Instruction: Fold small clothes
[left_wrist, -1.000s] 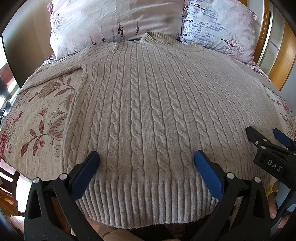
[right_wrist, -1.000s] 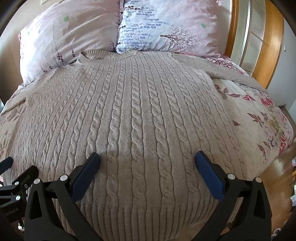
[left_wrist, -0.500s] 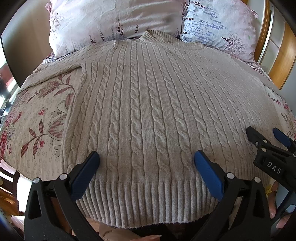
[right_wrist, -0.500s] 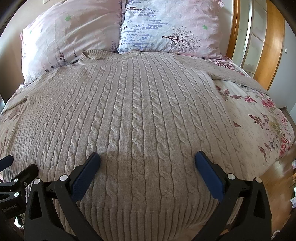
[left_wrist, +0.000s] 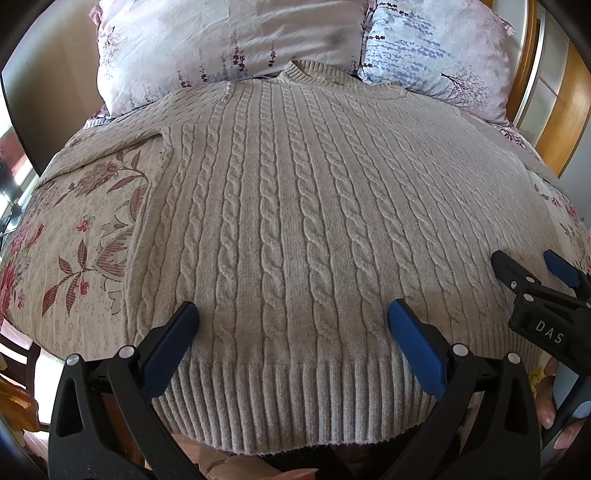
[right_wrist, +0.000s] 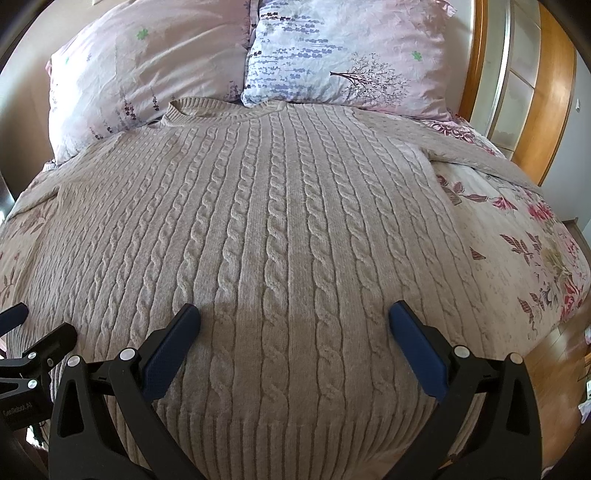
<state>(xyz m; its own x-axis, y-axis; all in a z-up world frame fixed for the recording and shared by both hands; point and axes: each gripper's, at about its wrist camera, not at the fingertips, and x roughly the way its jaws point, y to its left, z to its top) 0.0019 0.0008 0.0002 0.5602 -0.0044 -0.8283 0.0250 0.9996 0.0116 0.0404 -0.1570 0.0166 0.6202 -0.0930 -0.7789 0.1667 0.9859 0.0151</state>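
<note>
A beige cable-knit sweater (left_wrist: 295, 221) lies flat, front up, on a floral bedspread (left_wrist: 74, 240), and everything here sits in relation to it. Left of the sweater's body, its sleeve stretches out across the bedspread. Over the ribbed hem (left_wrist: 295, 398), toward its left part, the left gripper (left_wrist: 291, 317) hovers with its blue-padded fingers (left_wrist: 173, 332) spread wide, holding nothing. Further right along the hem, the right gripper (right_wrist: 293, 317) hangs above the knit, its fingers (right_wrist: 413, 332) likewise parted and empty. Beyond the sweater's collar (right_wrist: 221, 109), two pillows (right_wrist: 147, 74) lean side by side, the collar touching them. Right of the sweater stands a wooden headboard frame (right_wrist: 554, 92).
</note>
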